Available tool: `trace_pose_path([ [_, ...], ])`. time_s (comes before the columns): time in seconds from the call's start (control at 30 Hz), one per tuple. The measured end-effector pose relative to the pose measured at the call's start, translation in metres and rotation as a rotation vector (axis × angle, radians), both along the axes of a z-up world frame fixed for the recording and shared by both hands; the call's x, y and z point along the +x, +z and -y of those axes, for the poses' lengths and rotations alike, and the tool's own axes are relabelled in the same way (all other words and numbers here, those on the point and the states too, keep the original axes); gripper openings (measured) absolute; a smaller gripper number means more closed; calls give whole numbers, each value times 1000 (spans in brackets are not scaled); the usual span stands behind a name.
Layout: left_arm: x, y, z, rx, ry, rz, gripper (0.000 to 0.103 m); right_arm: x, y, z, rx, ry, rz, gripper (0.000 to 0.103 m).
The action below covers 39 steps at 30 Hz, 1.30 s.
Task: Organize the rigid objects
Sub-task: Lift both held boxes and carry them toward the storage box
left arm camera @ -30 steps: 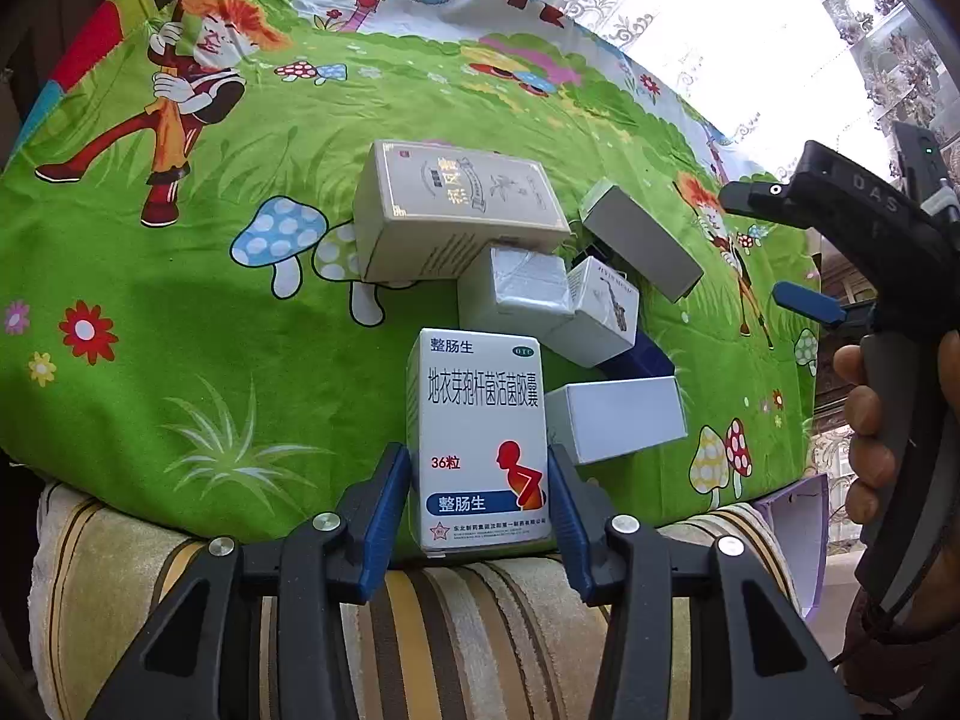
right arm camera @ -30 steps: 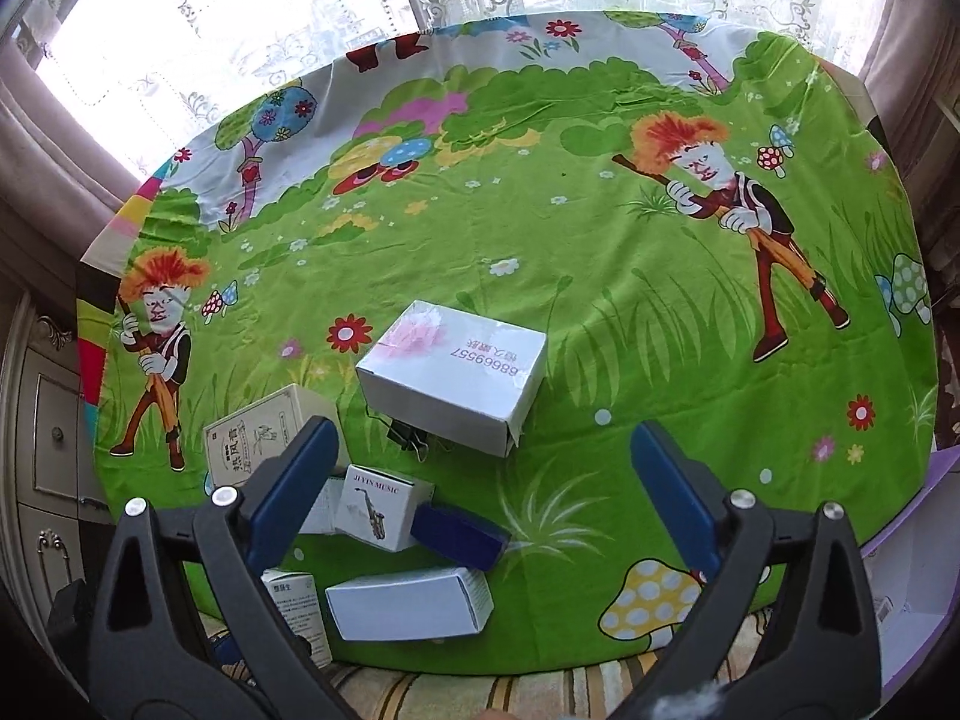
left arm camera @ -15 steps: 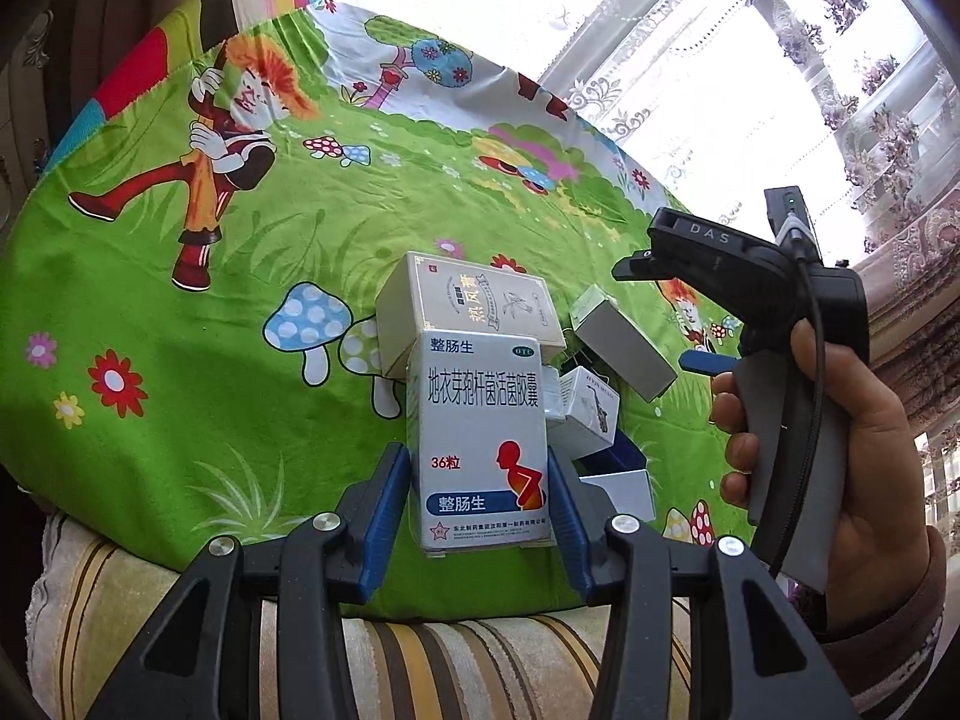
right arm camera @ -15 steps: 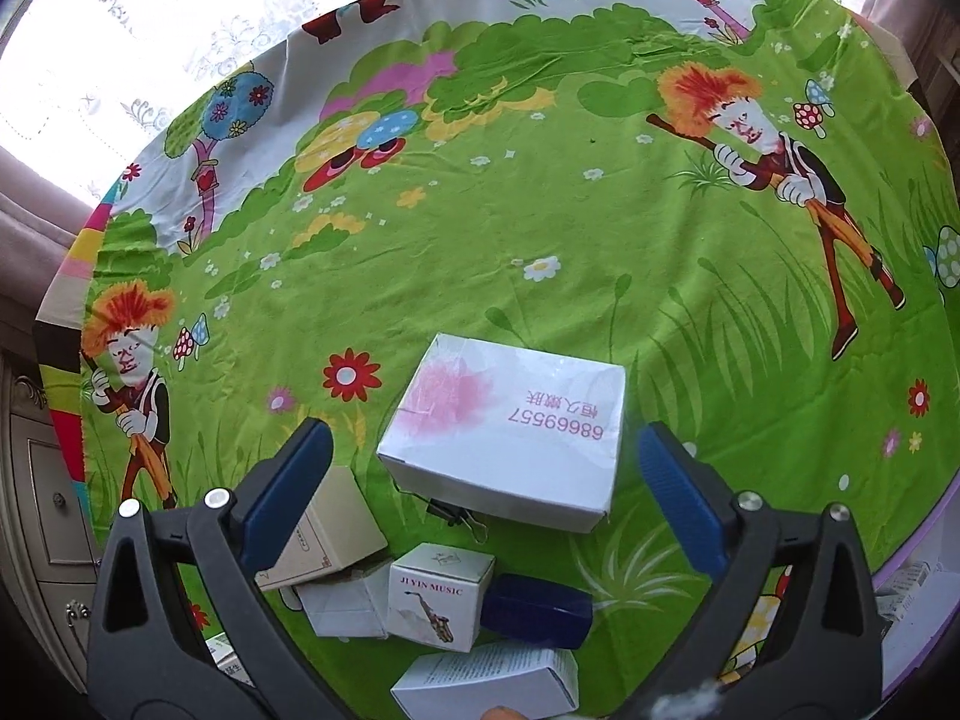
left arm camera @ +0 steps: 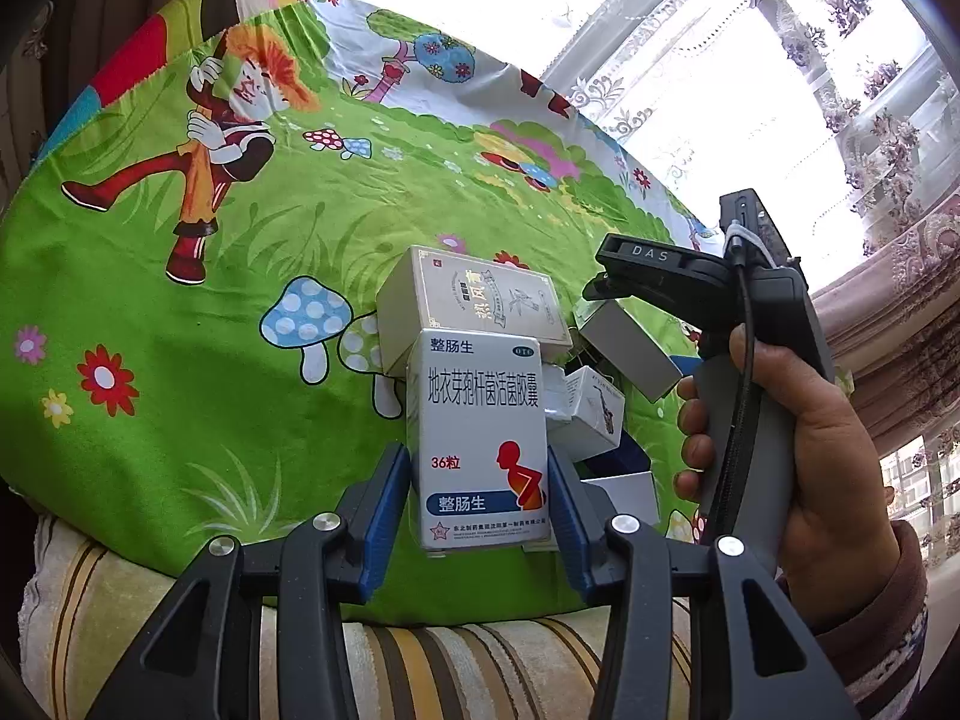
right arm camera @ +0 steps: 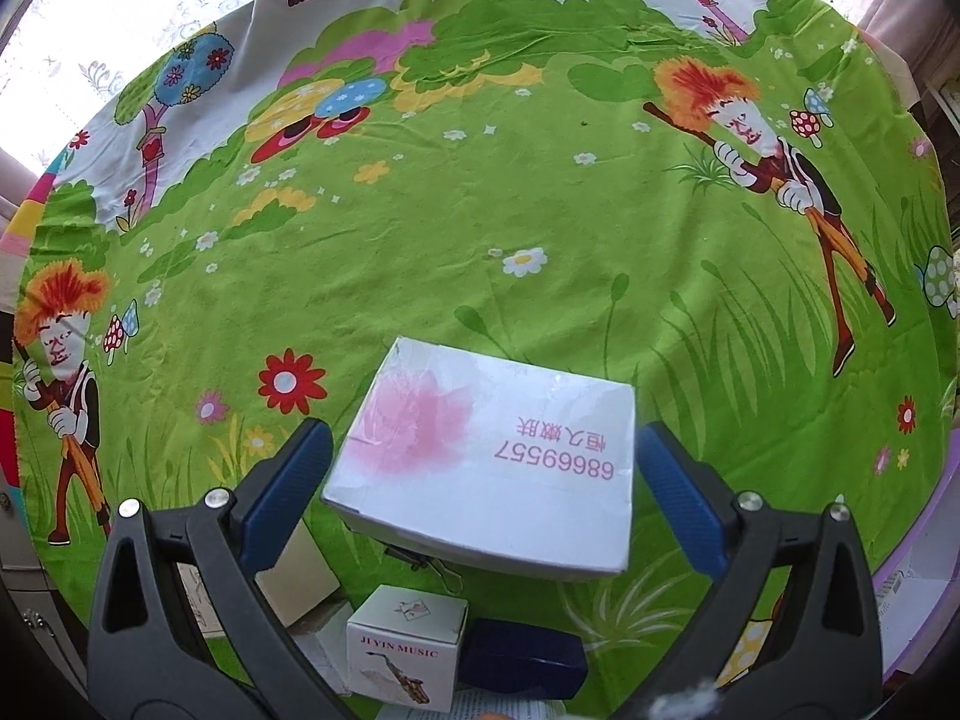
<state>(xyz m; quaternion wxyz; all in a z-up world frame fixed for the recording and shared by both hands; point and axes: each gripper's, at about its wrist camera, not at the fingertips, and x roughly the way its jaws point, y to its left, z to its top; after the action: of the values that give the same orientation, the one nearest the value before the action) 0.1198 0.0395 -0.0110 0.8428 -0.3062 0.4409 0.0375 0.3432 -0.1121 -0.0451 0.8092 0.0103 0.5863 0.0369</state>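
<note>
My left gripper [left arm camera: 479,480] is shut on a white medicine box with blue print [left arm camera: 480,438], held upright above the near edge of the table. Behind it lie a cream box [left arm camera: 474,300], a grey-white box [left arm camera: 624,348] and a small saxophone-print box [left arm camera: 594,414]. A hand holds my right gripper at the right of the left wrist view. In the right wrist view my right gripper [right arm camera: 480,480] is open, its blue pads either side of a large white box with a pink flower [right arm camera: 492,462], not touching it. The small saxophone box [right arm camera: 408,654] and a dark blue box [right arm camera: 522,657] lie nearer.
A round table carries a green cartoon tablecloth [right arm camera: 480,210], with bare cloth beyond the boxes. A striped cushion [left arm camera: 450,660] lies under the table's near edge. Lace curtains and a window [left arm camera: 720,60] stand behind the table. A cabinet [right arm camera: 24,600] shows at the left.
My right gripper has come down and forward over the large white box, which now sits between its pads. The left gripper tilted up a little, still gripping the medicine box.
</note>
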Motion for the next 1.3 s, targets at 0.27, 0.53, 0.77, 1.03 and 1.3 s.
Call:
trace_pose_path([
  [0.27,0,2,2,10,4,1,47,-7,14,8,20,14,82,98],
  [0.53,-1,14,14,27,-14,16,47,-41,51,31,28,49,198,98],
  [0.77,-3,31,39,63,-65,45,47,-83,71,59,1,76,280,98],
  [1.03,-7,44,73,103,-126,61,47,-126,80,99,41,85,294,98],
  [1.3,-8,60,120,112,-213,86,47,-163,93,153,46,50,327,98],
])
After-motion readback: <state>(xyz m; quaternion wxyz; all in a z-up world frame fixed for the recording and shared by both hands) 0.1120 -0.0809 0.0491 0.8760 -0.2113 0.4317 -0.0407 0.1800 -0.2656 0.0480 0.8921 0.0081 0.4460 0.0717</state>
